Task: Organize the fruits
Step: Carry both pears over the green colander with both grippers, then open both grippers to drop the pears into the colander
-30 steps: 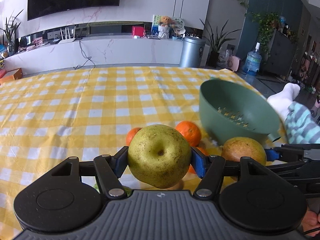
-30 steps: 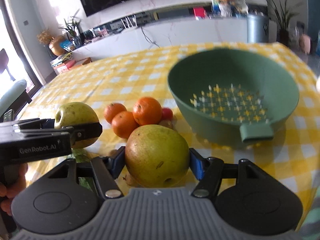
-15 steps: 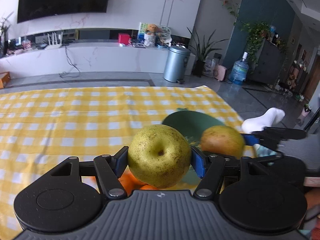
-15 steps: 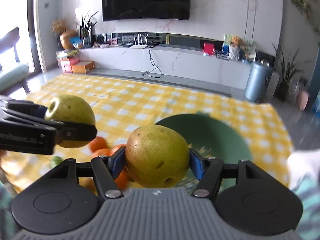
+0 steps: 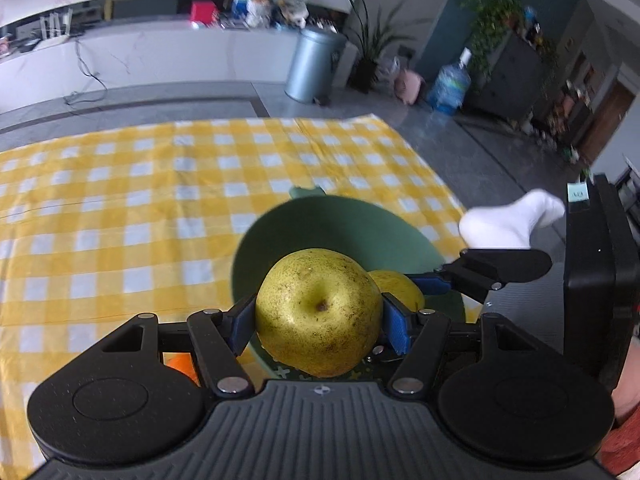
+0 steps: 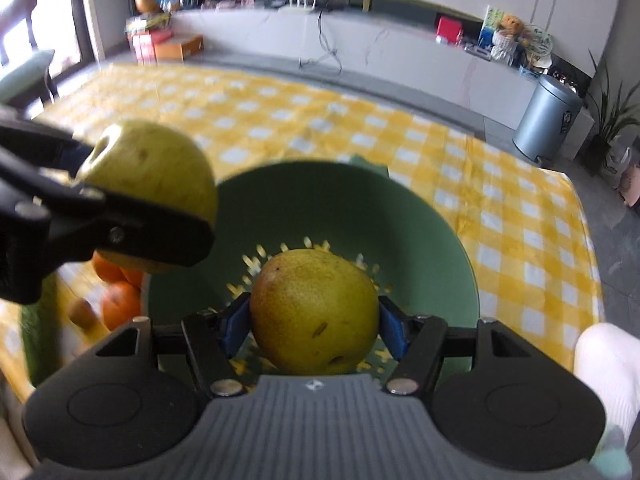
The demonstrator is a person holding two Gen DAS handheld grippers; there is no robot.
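Yellow-and-white check cloth covers the table (image 6: 500, 200), and reading the right wrist view from its left edge: a dark green fruit, too blurred to name, lies at the lower left, with a small brown fruit (image 6: 82, 312) and a cluster of oranges (image 6: 120, 304) just beside the outer wall of the green colander (image 6: 440, 240). Above them, at middle left of that frame, the left gripper (image 6: 132, 216) reaches in with its fingers clenched on a yellow-green pear (image 6: 152, 168) — the fruit hangs over the colander's left rim, not yet inside. At frame centre the right gripper (image 6: 314, 320) holds a second, browner pear (image 6: 314, 312), blue pads pressed to both its sides, directly above the slotted bottom of the colander. A white sock (image 6: 612, 372) shows at the lower right. In the left wrist view the order runs the same way: a sliver of orange at the lower left, the left gripper's pear at centre over the colander's near side, the right gripper's pear just to its right and partly hidden behind it. The step in hand looks like delivery — both pears carried over the colander for dropping in. The next move, as I judge it, calls for lowering each pear close to the bottom before letting go, one after the other, so the two fruits don't knock together or bounce out over the rim.
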